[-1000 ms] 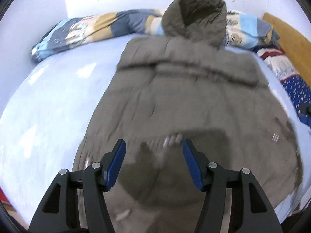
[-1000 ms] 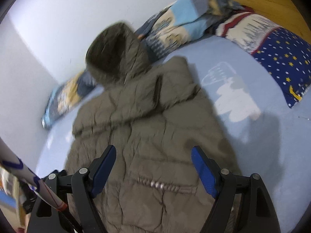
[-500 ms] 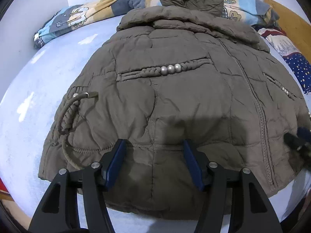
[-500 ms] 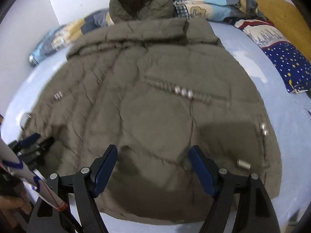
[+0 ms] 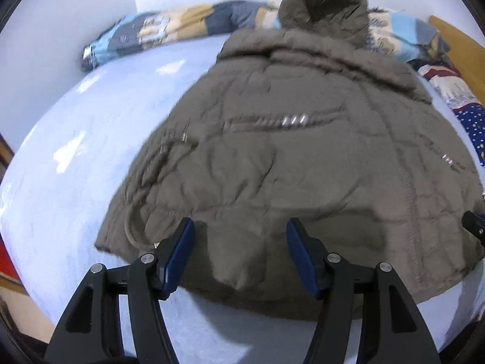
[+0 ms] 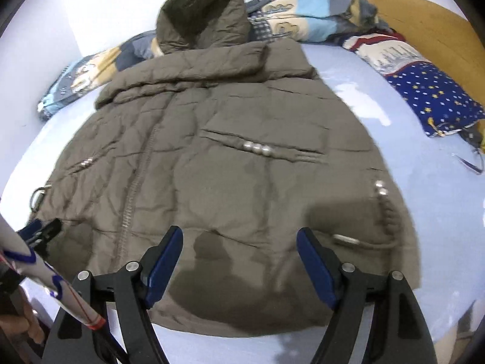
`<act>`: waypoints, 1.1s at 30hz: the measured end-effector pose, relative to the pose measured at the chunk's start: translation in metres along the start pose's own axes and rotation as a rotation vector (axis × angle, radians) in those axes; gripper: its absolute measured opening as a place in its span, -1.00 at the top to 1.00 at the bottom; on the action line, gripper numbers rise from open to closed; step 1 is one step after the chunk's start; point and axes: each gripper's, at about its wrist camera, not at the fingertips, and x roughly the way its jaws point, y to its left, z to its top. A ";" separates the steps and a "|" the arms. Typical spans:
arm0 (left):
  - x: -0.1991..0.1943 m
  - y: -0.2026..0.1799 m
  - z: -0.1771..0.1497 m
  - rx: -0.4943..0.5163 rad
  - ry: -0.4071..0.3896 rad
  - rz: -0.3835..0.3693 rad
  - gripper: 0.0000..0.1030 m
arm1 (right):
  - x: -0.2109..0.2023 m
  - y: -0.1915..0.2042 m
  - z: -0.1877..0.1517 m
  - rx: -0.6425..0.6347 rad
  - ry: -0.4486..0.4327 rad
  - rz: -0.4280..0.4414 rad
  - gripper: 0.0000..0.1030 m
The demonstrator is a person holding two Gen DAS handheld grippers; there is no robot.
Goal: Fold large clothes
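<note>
- Your left gripper has just spread wider, near hem between its pads, unpinched
- Your right gripper hangs spread over the hooded puffer jacket, flat on the bed; both have dropped toward the hem, ready to grab

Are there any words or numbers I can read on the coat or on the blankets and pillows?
None can be read.
Coat: no words or label, only metal beads and a zipper.
Patterned blanket: cartoon prints, any writing too blurred to tell.
Starry blue pillow: stars only, no text.
Striped pillow: a skyline-like print, no readable letters.
</note>
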 end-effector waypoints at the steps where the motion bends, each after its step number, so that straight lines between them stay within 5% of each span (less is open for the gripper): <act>1: 0.004 0.000 -0.002 0.004 0.015 -0.003 -0.26 | 0.003 -0.003 -0.001 0.008 0.014 -0.013 -0.59; 7: -0.013 -0.004 -0.005 0.020 -0.026 0.001 -0.27 | 0.021 -0.007 -0.010 -0.022 0.067 -0.031 -0.59; 12: -0.052 -0.012 -0.012 0.035 -0.135 0.004 -0.27 | -0.016 -0.005 -0.010 0.005 -0.031 0.049 -0.59; 19: -0.059 -0.012 -0.017 0.014 -0.087 -0.021 -0.28 | -0.027 0.011 -0.020 -0.030 -0.032 0.062 -0.59; 25: -0.068 -0.010 -0.012 0.025 -0.147 -0.027 -0.32 | -0.043 0.019 -0.018 -0.040 -0.091 0.094 -0.59; 28: -0.057 0.005 -0.003 0.005 -0.132 -0.027 -0.32 | -0.037 0.016 -0.015 -0.030 -0.074 0.086 -0.58; 33: -0.040 0.076 0.020 -0.188 -0.099 -0.045 -0.32 | -0.036 -0.043 -0.003 0.142 -0.098 0.059 -0.53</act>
